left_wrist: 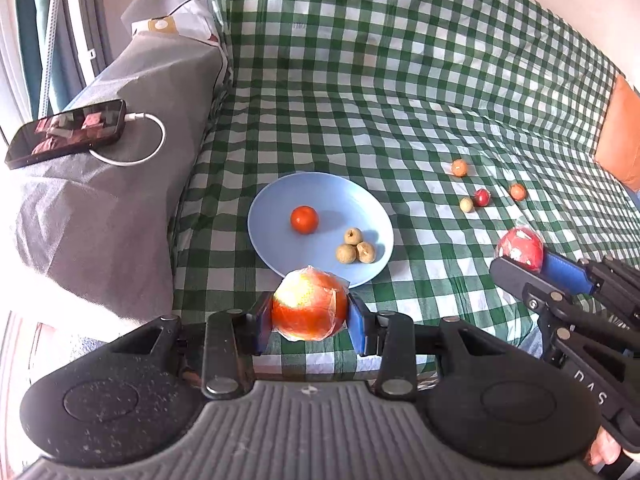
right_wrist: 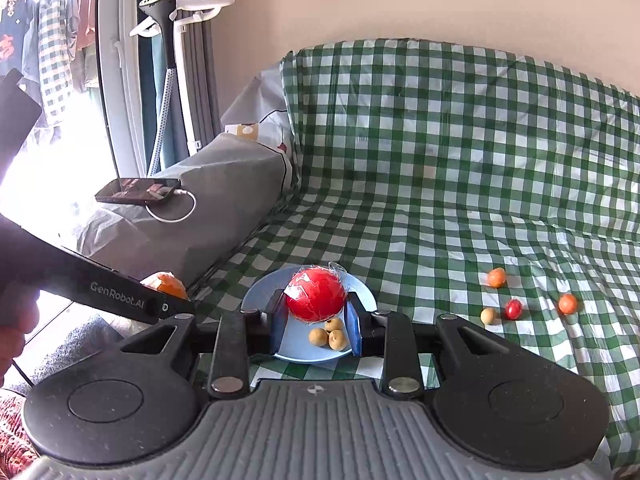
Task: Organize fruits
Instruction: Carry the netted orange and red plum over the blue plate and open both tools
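Observation:
My left gripper (left_wrist: 309,316) is shut on a plastic-wrapped orange-red apple (left_wrist: 309,305), held just in front of the blue plate (left_wrist: 280,196). On the plate lie a small tomato (left_wrist: 304,219) and three tan longans (left_wrist: 356,246). My right gripper (right_wrist: 316,312) is shut on a wrapped red fruit (right_wrist: 316,294), hovering over the blue plate (right_wrist: 256,300) with the longans (right_wrist: 328,334) below it. In the left wrist view the right gripper (left_wrist: 524,264) holds the red fruit (left_wrist: 520,249) at the right. Several small fruits (left_wrist: 482,196) lie loose on the checked cloth.
A green-and-white checked cloth (left_wrist: 400,80) covers the sofa. A phone (left_wrist: 66,133) with a white cable lies on the grey armrest (left_wrist: 100,200) at the left. An orange cushion (left_wrist: 620,136) sits at the right edge. A garment steamer stand (right_wrist: 168,60) is by the window.

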